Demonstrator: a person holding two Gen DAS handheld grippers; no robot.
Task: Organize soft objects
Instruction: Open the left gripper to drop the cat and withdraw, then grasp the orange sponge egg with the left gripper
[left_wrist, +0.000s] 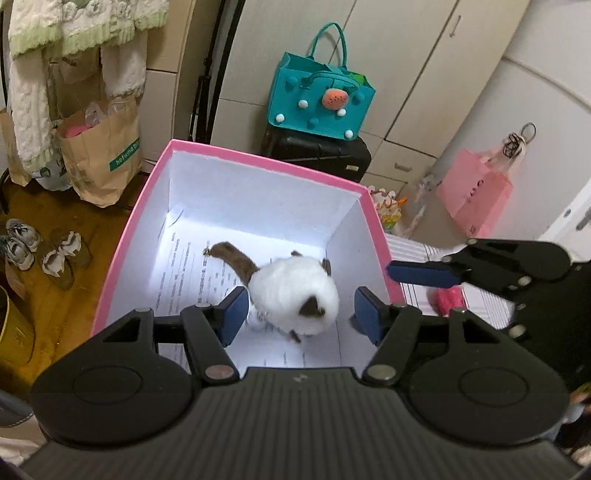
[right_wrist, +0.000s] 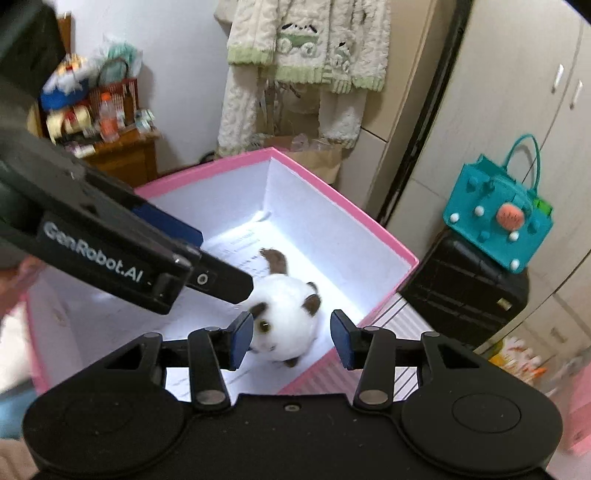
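One fluffy white plush cat (left_wrist: 293, 295) with brown ears, brown paws and a long brown tail lies on the floor of one open pink-rimmed cardboard box (left_wrist: 236, 153) with white inner walls, resting on a printed white paper sheet (left_wrist: 192, 273) that lines the bottom. In the left wrist view the toy sits just ahead of and between the blue pads of the left gripper (left_wrist: 300, 314), whose jaws are spread wide, one on either side of the toy without touching it; the tool points down into the box from above its near wall. The right gripper (right_wrist: 291, 341) also hangs over the box with its jaws spread and holding nothing, the toy's face (right_wrist: 271, 330) showing just beyond the gap between its two pads. Seen from the left wrist camera, the right gripper comes in from the right side, one blue pad reaching over the box's right rim. To the right of the box, below that tool, lies one small pink fuzzy object (left_wrist: 448, 299) on a striped white surface (left_wrist: 417, 251). Further out, ahead of the left gripper, one teal felt tote bag (left_wrist: 319, 99) with a strawberry patch stands on one black hard case (left_wrist: 325, 155). One pink paper bag (left_wrist: 474, 195) hangs to the right, one brown paper bag (left_wrist: 101, 155) stands to the left, and two pairs of shoes (left_wrist: 40, 251) rest on the wooden floor.
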